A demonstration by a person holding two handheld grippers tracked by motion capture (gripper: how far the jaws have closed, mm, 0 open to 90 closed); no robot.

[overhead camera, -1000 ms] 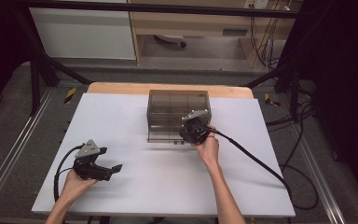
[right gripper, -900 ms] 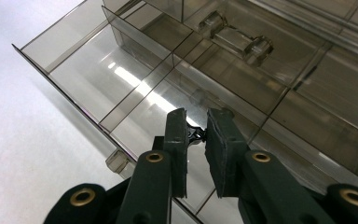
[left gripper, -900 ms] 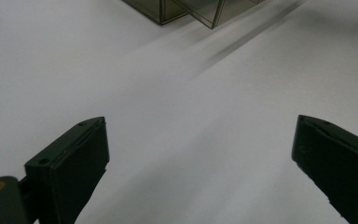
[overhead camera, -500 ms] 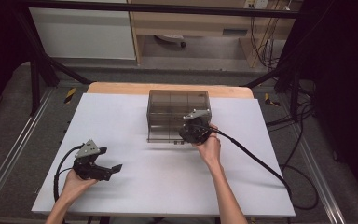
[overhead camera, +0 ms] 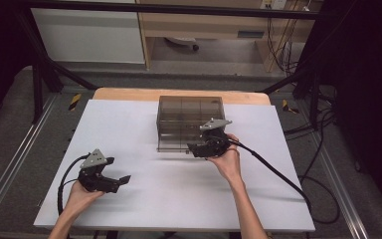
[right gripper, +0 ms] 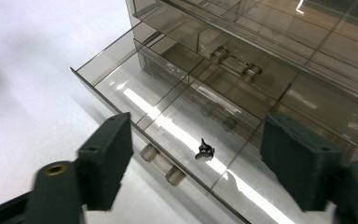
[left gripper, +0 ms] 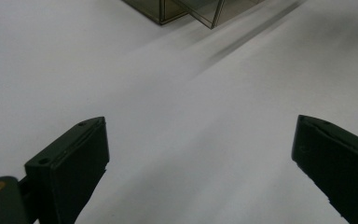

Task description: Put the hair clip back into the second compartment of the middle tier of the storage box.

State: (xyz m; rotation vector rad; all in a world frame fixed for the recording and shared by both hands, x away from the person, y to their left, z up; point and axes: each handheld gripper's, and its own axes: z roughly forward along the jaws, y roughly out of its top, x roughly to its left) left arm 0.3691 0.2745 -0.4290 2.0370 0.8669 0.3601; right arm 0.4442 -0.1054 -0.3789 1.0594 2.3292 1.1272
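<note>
— So, any label on that smoky drawer box (overhead camera: 190, 122)?
— None legible. My right claw (right gripper: 196, 158) has just been opening over its pulled-out bottom drawer (right gripper: 168, 116); a small dark piece (right gripper: 205, 150), maybe a clip, lies inside. Left claw (left gripper: 200, 154) gapes above the worktop (overhead camera: 144, 199).

Smoky clear drawer (right gripper: 135, 93) — pulled open — small black piece (right gripper: 205, 150) inside.

The small dark object (right gripper: 205, 150) in the open drawer (right gripper: 121, 86) is too small to identify; the drawer's right end is cut off.
</note>
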